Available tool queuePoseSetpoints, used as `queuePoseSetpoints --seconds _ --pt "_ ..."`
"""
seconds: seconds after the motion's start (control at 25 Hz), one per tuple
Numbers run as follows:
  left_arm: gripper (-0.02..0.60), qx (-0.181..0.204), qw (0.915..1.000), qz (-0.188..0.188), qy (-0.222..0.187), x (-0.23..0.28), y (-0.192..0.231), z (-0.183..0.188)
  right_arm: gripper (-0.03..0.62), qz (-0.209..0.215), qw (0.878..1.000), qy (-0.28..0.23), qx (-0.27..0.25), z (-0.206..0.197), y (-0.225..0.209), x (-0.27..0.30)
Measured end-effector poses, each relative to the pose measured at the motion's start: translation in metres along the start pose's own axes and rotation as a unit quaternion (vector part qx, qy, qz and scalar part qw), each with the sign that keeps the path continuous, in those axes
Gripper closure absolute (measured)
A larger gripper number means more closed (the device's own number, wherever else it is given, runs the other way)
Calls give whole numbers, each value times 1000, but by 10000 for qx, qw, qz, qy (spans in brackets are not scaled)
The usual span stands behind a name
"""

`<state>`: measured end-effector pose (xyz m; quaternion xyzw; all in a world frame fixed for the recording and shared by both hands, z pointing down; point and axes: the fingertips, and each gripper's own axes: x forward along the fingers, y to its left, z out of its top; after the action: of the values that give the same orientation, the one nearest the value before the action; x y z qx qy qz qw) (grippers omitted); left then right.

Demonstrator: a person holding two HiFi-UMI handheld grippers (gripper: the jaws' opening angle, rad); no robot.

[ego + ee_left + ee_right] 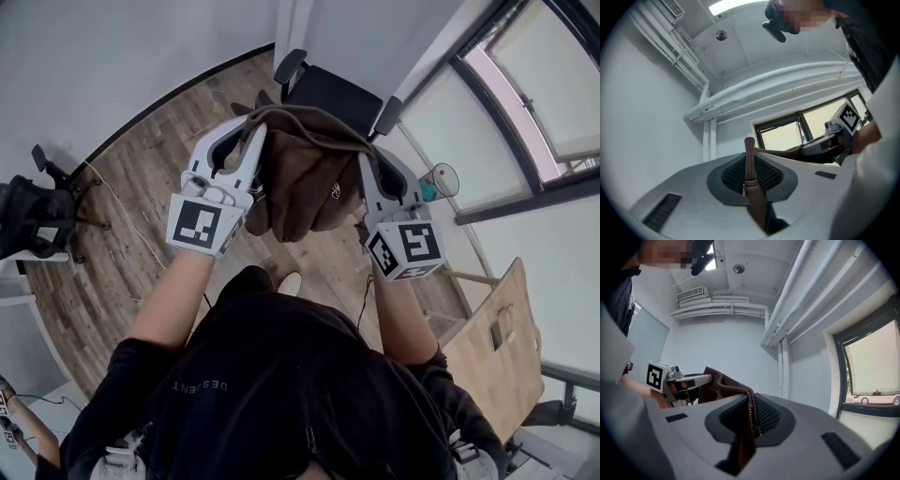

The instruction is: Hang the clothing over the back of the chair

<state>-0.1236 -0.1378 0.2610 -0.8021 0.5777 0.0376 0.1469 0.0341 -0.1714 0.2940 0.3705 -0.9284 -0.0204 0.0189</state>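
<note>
head: overhead, steeply down | gripper views: close, tilted up, facing each other across clothing (305, 173)

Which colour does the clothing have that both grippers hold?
Dark brown. The clothing shows best in the head view.

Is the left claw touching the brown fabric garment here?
Touching. The left gripper view shows the left claw shut on the brown fabric garment, its ribbed edge pinched between the two dark pads.

Office-like room, wood floor (141, 178), black office chair (333, 94), large windows (525, 94), white walls (94, 66)
</note>
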Motion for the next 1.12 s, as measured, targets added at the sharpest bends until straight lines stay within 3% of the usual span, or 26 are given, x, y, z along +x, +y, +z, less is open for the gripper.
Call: queuePoseSetpoints --seconds 0.44,0.8,1.12 --pt "532 -63 9984 -474 -315 98 60 -7 549 -464 9985 -161 -248 26 -56 81" --pt "531 -307 9920 -1182 -304 184 110 -45 549 -1187 9927 92 -211 18 -100 151" --pt "531 -513 9822 -1798 -192 238 119 -86 548 -1810 9825 405 -140 -6 -134 180"
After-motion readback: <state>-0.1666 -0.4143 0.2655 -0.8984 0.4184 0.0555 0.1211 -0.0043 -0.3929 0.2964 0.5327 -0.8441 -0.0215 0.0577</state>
